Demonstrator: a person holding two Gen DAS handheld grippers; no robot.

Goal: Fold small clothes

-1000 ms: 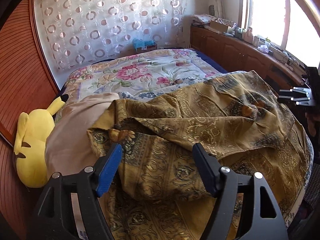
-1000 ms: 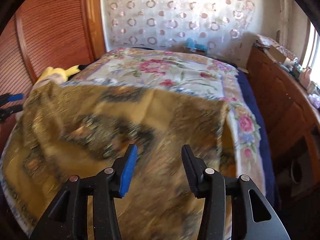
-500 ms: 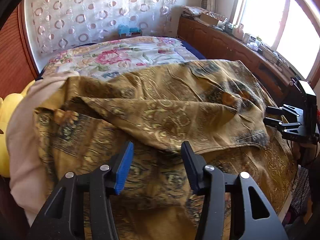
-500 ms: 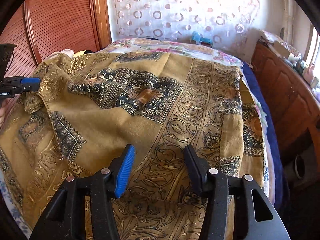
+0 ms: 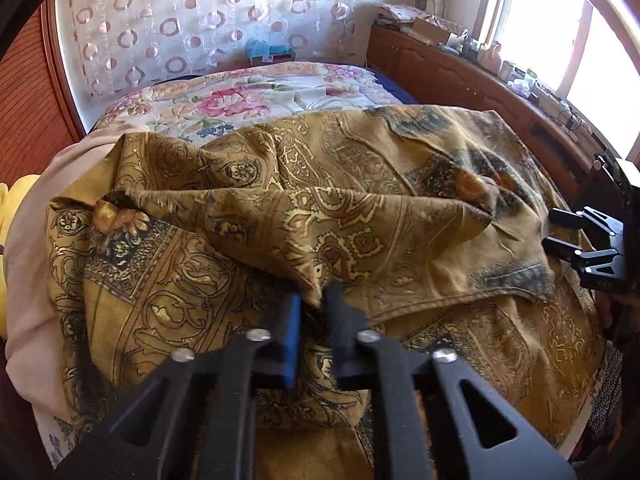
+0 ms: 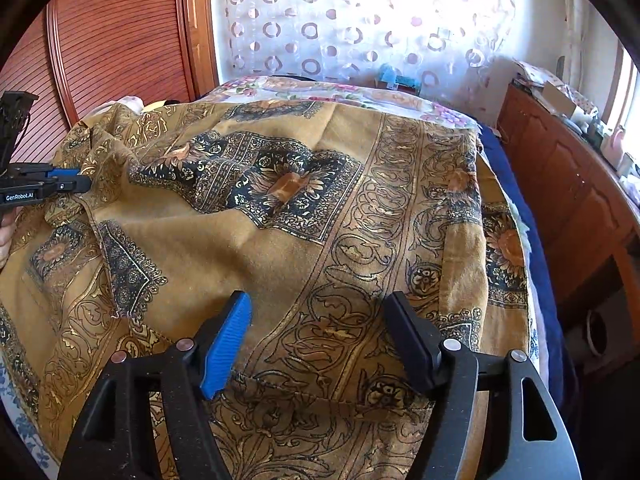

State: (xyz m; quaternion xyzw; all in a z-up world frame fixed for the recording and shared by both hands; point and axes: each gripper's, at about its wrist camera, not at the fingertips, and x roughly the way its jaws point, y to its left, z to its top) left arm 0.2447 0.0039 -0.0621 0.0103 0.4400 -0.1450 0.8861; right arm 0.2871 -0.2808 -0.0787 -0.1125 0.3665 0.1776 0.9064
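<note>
A mustard-gold cloth with dark ornamental print (image 5: 360,208) lies folded over itself across the near end of the bed and fills the right wrist view (image 6: 280,220). My left gripper (image 5: 314,304) is shut on a raised fold of this cloth near its front edge; it also shows at the left of the right wrist view (image 6: 86,183). My right gripper (image 6: 320,316) is open above the cloth's near hem, holding nothing; it shows at the right edge of the left wrist view (image 5: 554,230).
The bed has a floral quilt (image 5: 256,96) beyond the cloth. A pink blanket (image 5: 28,264) and a yellow plush toy (image 5: 8,200) lie at the left. A wooden cabinet with clutter (image 5: 460,68) runs along the right, and a wooden wardrobe (image 6: 120,40) stands left.
My left gripper has closed from open onto a fold of the gold cloth. My right gripper stayed open and hovers over the spread cloth, which has settled flat.
</note>
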